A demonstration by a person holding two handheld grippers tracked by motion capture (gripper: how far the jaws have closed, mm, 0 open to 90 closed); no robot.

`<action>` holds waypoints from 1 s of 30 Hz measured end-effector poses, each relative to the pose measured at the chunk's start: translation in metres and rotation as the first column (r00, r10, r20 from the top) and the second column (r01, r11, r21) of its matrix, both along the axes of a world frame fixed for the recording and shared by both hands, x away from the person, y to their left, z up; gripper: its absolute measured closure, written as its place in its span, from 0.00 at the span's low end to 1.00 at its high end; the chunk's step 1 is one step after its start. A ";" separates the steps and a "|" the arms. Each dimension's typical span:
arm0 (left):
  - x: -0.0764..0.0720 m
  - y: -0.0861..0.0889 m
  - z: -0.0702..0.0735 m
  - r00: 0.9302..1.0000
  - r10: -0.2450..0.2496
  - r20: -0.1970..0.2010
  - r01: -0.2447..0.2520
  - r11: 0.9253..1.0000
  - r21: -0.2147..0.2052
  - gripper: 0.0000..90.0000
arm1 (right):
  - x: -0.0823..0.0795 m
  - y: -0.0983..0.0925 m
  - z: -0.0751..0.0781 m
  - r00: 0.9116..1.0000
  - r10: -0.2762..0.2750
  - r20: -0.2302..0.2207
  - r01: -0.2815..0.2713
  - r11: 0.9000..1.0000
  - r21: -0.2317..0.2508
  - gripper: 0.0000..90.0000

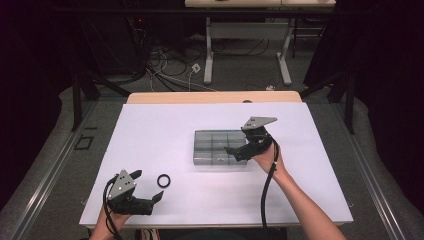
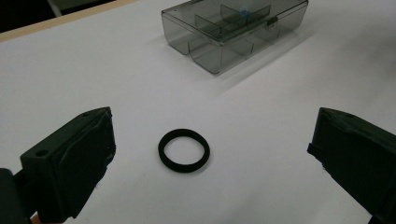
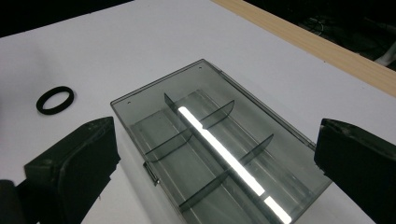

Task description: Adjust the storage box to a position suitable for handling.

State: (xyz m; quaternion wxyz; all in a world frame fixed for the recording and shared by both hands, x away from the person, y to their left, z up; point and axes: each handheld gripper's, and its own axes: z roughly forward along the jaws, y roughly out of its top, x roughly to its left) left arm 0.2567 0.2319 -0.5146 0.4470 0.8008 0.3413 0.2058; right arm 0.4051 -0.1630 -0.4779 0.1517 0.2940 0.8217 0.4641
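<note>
A black rubber ring (image 1: 163,180) lies flat on the white table sheet, and it also appears in the left gripper view (image 2: 183,150) and the right gripper view (image 3: 55,100). My left gripper (image 1: 148,186) hovers just left of the ring, open, its jaws spread wide on either side of it with nothing held. A smoky clear compartment box (image 1: 219,147) with its lid shut sits mid-table (image 2: 233,32) (image 3: 215,144). My right gripper (image 1: 239,142) is over the box's right end, open, its jaws straddling the box.
The white sheet (image 1: 150,130) covers a wooden table whose far edge (image 1: 215,97) shows bare. Beyond stand another table's legs (image 1: 209,50) and loose cables on the floor. Free sheet lies left of the box and along the near edge.
</note>
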 end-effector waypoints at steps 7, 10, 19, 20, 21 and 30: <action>0.000 0.000 -0.001 1.000 0.007 0.006 -0.007 1.000 -0.009 0.00 | 0.016 0.009 -0.003 1.000 -0.004 -0.017 0.004 1.000 0.002 0.00; 0.000 0.000 -0.001 1.000 0.004 0.003 -0.004 1.000 -0.007 0.00 | 0.023 0.013 -0.004 0.999 -0.014 -0.033 0.014 1.000 0.007 0.00; 0.001 0.000 -0.001 1.000 0.006 0.003 -0.006 1.000 -0.007 0.00 | 0.041 0.022 -0.012 0.997 -0.027 -0.065 0.027 1.000 -0.003 0.00; 0.001 0.000 -0.001 1.000 0.006 0.003 -0.006 1.000 -0.007 0.00 | 0.044 0.022 -0.014 0.997 -0.038 -0.066 0.038 0.999 0.000 0.00; 0.001 0.000 -0.001 1.000 0.006 0.003 -0.006 1.000 -0.007 0.00 | 0.046 0.022 -0.014 0.997 -0.043 -0.070 0.043 0.999 0.001 0.00; 0.001 0.000 -0.001 1.000 0.005 0.003 -0.005 1.000 -0.005 0.00 | 0.062 0.020 -0.016 0.991 -0.098 -0.092 0.099 0.995 0.002 0.27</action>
